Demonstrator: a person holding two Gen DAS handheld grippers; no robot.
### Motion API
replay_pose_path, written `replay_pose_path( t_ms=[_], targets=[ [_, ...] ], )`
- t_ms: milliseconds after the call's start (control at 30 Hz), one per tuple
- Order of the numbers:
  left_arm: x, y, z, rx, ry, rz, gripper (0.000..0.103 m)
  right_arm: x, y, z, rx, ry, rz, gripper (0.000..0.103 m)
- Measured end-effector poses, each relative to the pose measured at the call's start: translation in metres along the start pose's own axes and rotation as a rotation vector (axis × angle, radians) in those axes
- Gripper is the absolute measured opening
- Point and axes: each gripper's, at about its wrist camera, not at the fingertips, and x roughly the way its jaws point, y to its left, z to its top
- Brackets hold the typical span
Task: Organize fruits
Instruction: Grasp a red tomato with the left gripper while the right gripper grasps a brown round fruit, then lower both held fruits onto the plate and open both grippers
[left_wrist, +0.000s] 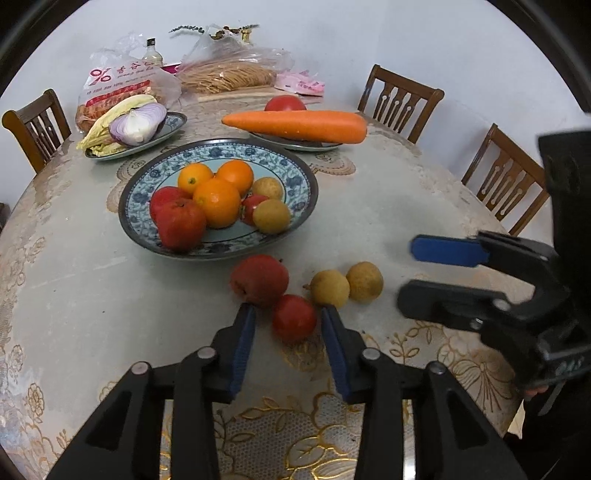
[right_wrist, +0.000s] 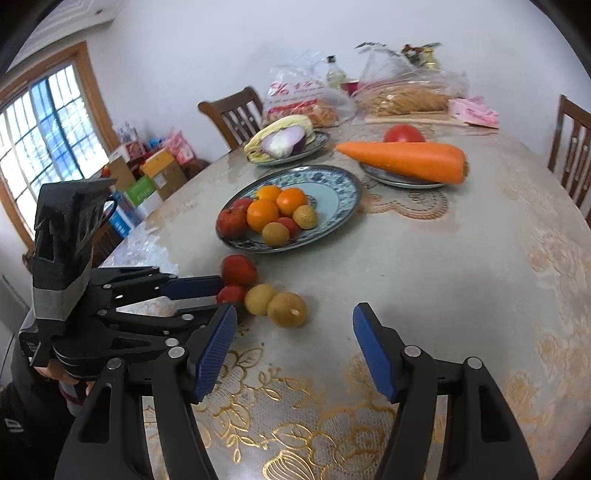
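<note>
Fruits: four loose ones are lying near the desk's near edge, in front of the big blue-patterned plate (left_wrist: 218, 155), which is already holding oranges, red fruits and tan ones.
Left tool (left_wrist: 288, 323): its blue pads are sitting on either side of the small red fruit (left_wrist: 294, 322), narrowed around it; a sliver of gap is showing at each side, so I am judging it as not yet pinching.
Right tool (right_wrist: 293, 343): its jaws are standing spread and empty over bare cloth, just short of the nearer tan fruit (right_wrist: 287, 309).
Close neighbours: the larger red fruit (left_wrist: 259, 280) is touching the small one from behind, and the second tan fruit (left_wrist: 330, 288) is sitting right by the left tool's right pad.
Farther out: a carrot (left_wrist: 299, 125) is lying across a small plate towards the far edge, with a tomato behind it, and cabbage with onion on another.
Risk, grip: the round fruit is likely slipping out if the pads are closing off its middle.
Risk, neighbours: a pad nudging the tan fruit could be sending it rolling towards the near edge.
Risk, tools: both are working in the same cluster, so they could be bumping each other.
</note>
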Motion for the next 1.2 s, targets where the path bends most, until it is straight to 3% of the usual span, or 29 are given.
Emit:
replay_pose_path(
  t_ms=[33, 300, 467, 600, 867, 1200],
  targets=[
    [0.0, -0.001, -0.001, 0.006, 0.002, -0.005, 0.024, 0.004, 0.0, 0.004, 0.001, 0.02, 0.017, 0.058],
    [-0.011, 0.004, -0.014, -0.015, -0.026, -0.078, 0.024, 0.026, -0.001, 0.01, -0.031, 0.088, 0.012, 0.042],
    [-0.026, 0.018, -0.021, -0.089, -0.099, -0.112, 0.024, 0.037, -0.002, 0.004, -0.021, 0.116, 0.096, 0.031],
    [-0.017, 0.018, -0.017, -0.1, -0.05, -0.091, 0.024, 0.037, -0.005, 0.003, -0.009, 0.112, 0.094, 0.029],
    [-0.017, 0.02, -0.019, -0.108, -0.053, -0.099, 0.024, 0.038, -0.011, 0.004, 0.044, 0.116, 0.122, 0.03],
    [-0.02, 0.027, -0.02, -0.154, -0.068, -0.104, 0.023, 0.034, -0.008, 0.005, 0.021, 0.094, 0.12, 0.029]
  ],
)
